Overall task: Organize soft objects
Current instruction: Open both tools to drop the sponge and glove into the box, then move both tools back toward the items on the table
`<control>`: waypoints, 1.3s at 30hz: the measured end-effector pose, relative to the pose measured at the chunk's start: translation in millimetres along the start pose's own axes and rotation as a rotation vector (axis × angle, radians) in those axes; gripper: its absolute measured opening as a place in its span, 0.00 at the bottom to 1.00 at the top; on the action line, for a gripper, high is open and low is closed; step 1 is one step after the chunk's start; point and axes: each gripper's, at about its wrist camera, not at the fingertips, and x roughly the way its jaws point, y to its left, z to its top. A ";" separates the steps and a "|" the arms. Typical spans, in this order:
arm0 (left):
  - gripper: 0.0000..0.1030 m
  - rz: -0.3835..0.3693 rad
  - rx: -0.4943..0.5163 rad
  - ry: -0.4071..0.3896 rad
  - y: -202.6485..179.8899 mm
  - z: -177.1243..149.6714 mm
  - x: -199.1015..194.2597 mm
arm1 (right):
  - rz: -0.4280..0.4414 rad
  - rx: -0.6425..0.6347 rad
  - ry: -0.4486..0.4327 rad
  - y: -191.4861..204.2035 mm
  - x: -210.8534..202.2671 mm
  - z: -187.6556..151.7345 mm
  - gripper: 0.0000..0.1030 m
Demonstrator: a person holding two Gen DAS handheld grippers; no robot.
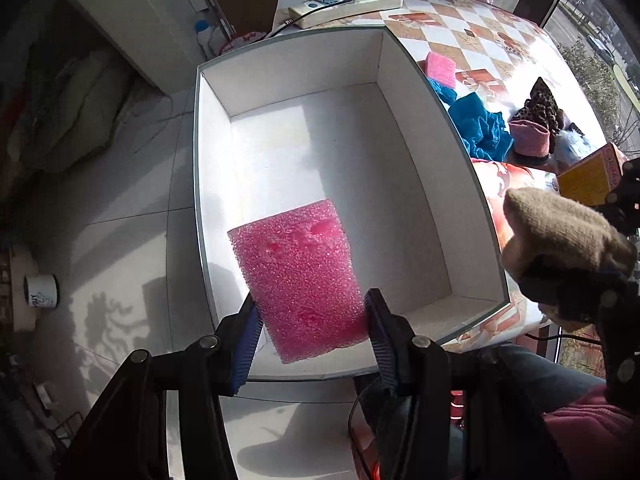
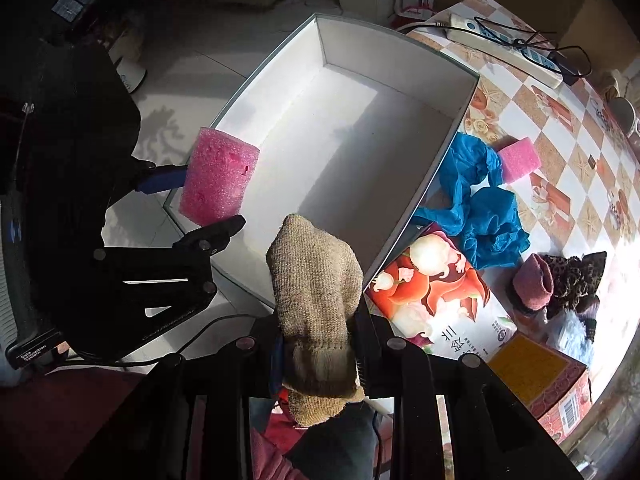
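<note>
My left gripper (image 1: 312, 332) clamps the pink foam block (image 1: 298, 276) by its near end, holding it above the near-left corner of the empty white box (image 1: 400, 184) so it can drop straight in. My right gripper (image 2: 320, 354) pinches the tan knitted sock (image 2: 316, 292) at the box's near rim. More soft things wait on the table (image 2: 568, 168): blue cloth (image 2: 476, 208), a small pink foam piece (image 2: 518, 160).
</note>
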 end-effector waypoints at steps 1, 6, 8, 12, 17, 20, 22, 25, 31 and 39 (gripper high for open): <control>0.53 0.001 -0.003 0.002 0.4 -0.7 0.7 | 0.002 -0.004 0.002 0.9 0.7 -0.4 0.28; 0.54 -0.002 -0.022 0.010 3.1 -2.8 2.9 | 0.002 -0.028 -0.001 5.6 1.3 2.2 0.28; 0.54 0.000 -0.022 0.010 4.2 -2.6 2.9 | 0.003 -0.039 0.000 7.8 2.7 3.8 0.28; 0.54 -0.001 -0.016 0.001 4.6 -3.0 1.7 | 0.006 -0.050 0.001 11.8 5.6 6.2 0.28; 0.72 0.013 -0.026 0.002 6.5 -5.6 2.7 | 0.008 -0.046 -0.002 12.4 7.0 7.0 0.44; 0.78 0.015 -0.031 -0.002 7.7 -6.9 3.0 | 0.012 -0.039 -0.025 11.9 2.8 7.3 0.75; 0.81 -0.001 -0.033 0.015 8.3 -6.9 5.1 | 0.018 -0.031 -0.041 11.6 -0.6 7.6 0.76; 0.83 -0.022 -0.057 0.032 9.9 -5.9 7.4 | 0.010 -0.009 -0.048 8.0 -2.1 8.4 0.87; 0.85 -0.104 -0.126 -0.001 18.7 2.7 1.4 | -0.001 0.082 -0.079 -12.2 -13.2 4.1 1.00; 0.85 -0.219 -0.102 -0.022 7.4 27.6 -11.6 | -0.012 0.267 -0.116 -64.9 -35.2 -9.5 1.00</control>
